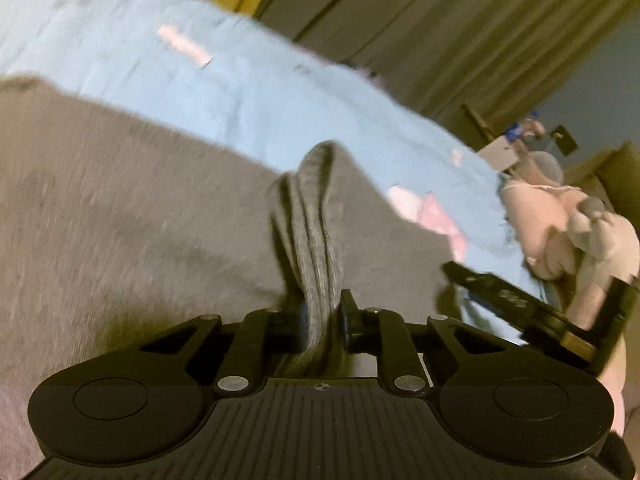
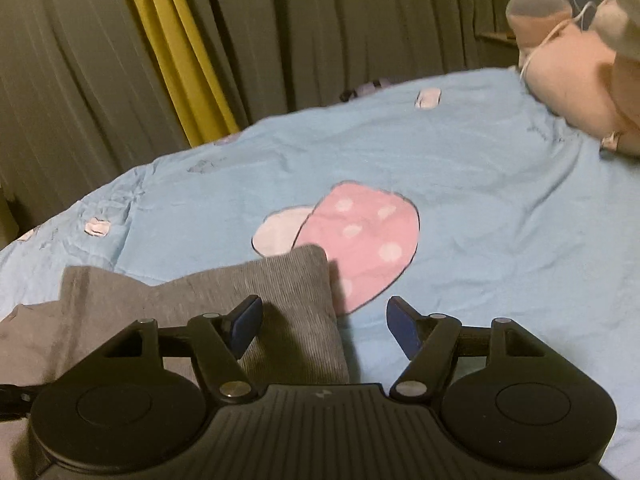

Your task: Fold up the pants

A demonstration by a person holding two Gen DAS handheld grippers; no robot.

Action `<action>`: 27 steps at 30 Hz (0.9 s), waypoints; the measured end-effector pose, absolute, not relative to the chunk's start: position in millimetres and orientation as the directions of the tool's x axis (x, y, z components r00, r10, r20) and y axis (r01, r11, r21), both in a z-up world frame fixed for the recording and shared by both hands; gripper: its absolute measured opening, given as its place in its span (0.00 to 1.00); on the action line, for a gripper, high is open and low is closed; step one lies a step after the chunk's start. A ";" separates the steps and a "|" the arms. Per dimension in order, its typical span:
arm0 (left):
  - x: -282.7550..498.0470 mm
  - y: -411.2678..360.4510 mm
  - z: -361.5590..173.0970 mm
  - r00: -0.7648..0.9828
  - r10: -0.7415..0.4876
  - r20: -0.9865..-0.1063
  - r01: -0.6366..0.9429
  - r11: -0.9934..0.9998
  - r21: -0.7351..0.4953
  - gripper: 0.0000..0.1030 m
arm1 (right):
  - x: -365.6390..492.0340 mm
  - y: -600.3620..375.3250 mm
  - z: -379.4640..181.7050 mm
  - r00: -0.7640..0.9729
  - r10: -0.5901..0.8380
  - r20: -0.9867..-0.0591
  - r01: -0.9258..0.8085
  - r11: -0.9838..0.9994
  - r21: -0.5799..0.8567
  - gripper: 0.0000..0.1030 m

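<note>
The grey pants (image 1: 140, 200) lie on a light blue bed cover (image 1: 200, 72). My left gripper (image 1: 324, 320) is shut on a bunched, ribbed grey edge of the pants (image 1: 316, 240), which stands up between its pads. In the right wrist view, a folded ribbed corner of the pants (image 2: 288, 300) lies on the cover (image 2: 480, 220) just ahead. My right gripper (image 2: 324, 328) is open and empty; its left pad hangs over that corner, its right pad over bare cover. The right gripper also shows at the right edge of the left wrist view (image 1: 520, 304).
A pink plush toy (image 2: 572, 80) lies at the far right of the bed, also in the left wrist view (image 1: 560, 220). A pink dotted patch (image 2: 368, 236) is printed on the cover. Grey and yellow curtains (image 2: 180, 60) hang behind the bed.
</note>
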State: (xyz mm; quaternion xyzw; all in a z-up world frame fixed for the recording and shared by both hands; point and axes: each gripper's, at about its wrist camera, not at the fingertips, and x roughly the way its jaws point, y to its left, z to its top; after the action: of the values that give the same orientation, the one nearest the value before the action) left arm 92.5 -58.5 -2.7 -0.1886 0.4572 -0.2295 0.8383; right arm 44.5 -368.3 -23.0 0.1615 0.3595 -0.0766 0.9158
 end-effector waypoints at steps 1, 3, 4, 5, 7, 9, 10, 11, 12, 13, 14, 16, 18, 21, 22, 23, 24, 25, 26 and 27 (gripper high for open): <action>89.5 -61.2 2.3 0.485 -0.575 -0.658 0.245 0.812 -0.529 0.18 | 44.9 -368.1 -23.4 0.727 -0.029 -0.686 0.259 0.937 0.235 0.68; 88.5 -67.9 3.1 0.492 -0.578 -0.651 0.282 0.814 -0.508 0.20 | 43.9 -366.6 -22.8 0.730 -0.033 -0.683 0.258 0.938 0.231 0.69; 89.9 -70.7 -0.3 0.489 -0.562 -0.667 0.286 0.826 -0.486 0.25 | 44.2 -366.0 -23.0 0.730 -0.030 -0.683 0.257 0.938 0.233 0.70; 91.5 -74.1 -5.4 0.477 -0.552 -0.684 0.283 0.833 -0.475 0.38 | 44.9 -364.7 -23.8 0.728 -0.026 -0.685 0.255 0.938 0.235 0.70; 96.3 -80.3 -18.5 0.444 -0.552 -0.706 0.275 0.834 -0.479 0.45 | 45.6 -363.6 -26.1 0.722 -0.021 -0.692 0.252 0.939 0.235 0.71; 101.3 -83.4 -29.0 0.430 -0.544 -0.720 0.249 0.838 -0.485 0.47 | 45.8 -363.2 -27.3 0.718 -0.020 -0.696 0.251 0.940 0.231 0.74; 101.6 -81.6 -30.9 0.437 -0.543 -0.717 0.242 0.839 -0.488 0.38 | 46.0 -363.2 -27.8 0.717 -0.018 -0.697 0.250 0.940 0.233 0.74; 102.7 -80.1 -30.4 0.446 -0.538 -0.715 0.232 0.842 -0.488 0.22 | 46.4 -363.1 -28.3 0.715 -0.015 -0.699 0.248 0.940 0.234 0.74; 104.4 -77.5 -28.6 0.443 -0.542 -0.714 0.222 0.838 -0.498 0.20 | 46.5 -363.0 -28.5 0.716 -0.015 -0.698 0.247 0.940 0.234 0.74; 104.3 -72.5 -26.4 0.443 -0.551 -0.707 0.212 0.831 -0.514 0.17 | 46.7 -363.1 -28.3 0.717 -0.014 -0.697 0.245 0.941 0.233 0.74; 103.6 -69.2 -23.5 0.450 -0.557 -0.698 0.214 0.826 -0.522 0.16 | 46.7 -363.5 -27.9 0.718 -0.015 -0.695 0.246 0.941 0.233 0.74; 99.8 -68.2 -12.8 0.463 -0.562 -0.686 0.240 0.824 -0.513 0.16 | 46.6 -364.7 -27.9 0.724 -0.017 -0.690 0.249 0.939 0.237 0.74; 95.0 -66.2 0.8 0.478 -0.566 -0.671 0.264 0.822 -0.505 0.16 | 46.8 -366.2 -27.8 0.726 -0.014 -0.688 0.251 0.936 0.246 0.74; 92.0 -60.9 18.6 0.497 -0.577 -0.648 0.287 0.814 -0.505 0.16 | 46.0 -368.1 -26.0 0.737 -0.008 -0.675 0.247 0.934 0.259 0.75; 91.9 -55.3 23.6 0.503 -0.573 -0.647 0.281 0.817 -0.504 0.16 | 45.3 -368.4 -24.7 0.744 -0.007 -0.669 0.244 0.934 0.262 0.77; 92.2 -49.9 27.2 0.509 -0.569 -0.646 0.276 0.819 -0.504 0.16 | 44.2 -368.6 -23.6 0.751 -0.007 -0.661 0.242 0.933 0.265 0.78; 92.9 -44.5 30.0 0.521 -0.561 -0.644 0.276 0.824 -0.495 0.16 | 43.5 -368.7 -22.5 0.758 -0.003 -0.652 0.236 0.933 0.270 0.79; 93.8 -36.2 32.5 0.541 -0.537 -0.648 0.271 0.840 -0.470 0.16 | 43.2 -368.4 -21.5 0.763 0.004 -0.647 0.228 0.934 0.274 0.80; 96.1 -28.8 33.4 0.554 -0.510 -0.658 0.253 0.856 -0.451 0.16 | 43.2 -367.6 -21.2 0.765 0.010 -0.644 0.221 0.935 0.277 0.80; 99.2 -21.3 32.7 0.565 -0.484 -0.668 0.221 0.869 -0.443 0.16 | 43.7 -366.2 -21.2 0.764 0.019 -0.645 0.211 0.937 0.278 0.80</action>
State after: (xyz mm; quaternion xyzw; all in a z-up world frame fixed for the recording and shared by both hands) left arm 99.2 -21.3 32.7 -0.1567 0.4199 -0.2025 0.8707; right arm 43.7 -366.2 -21.2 0.1695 0.3394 -0.0520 0.9238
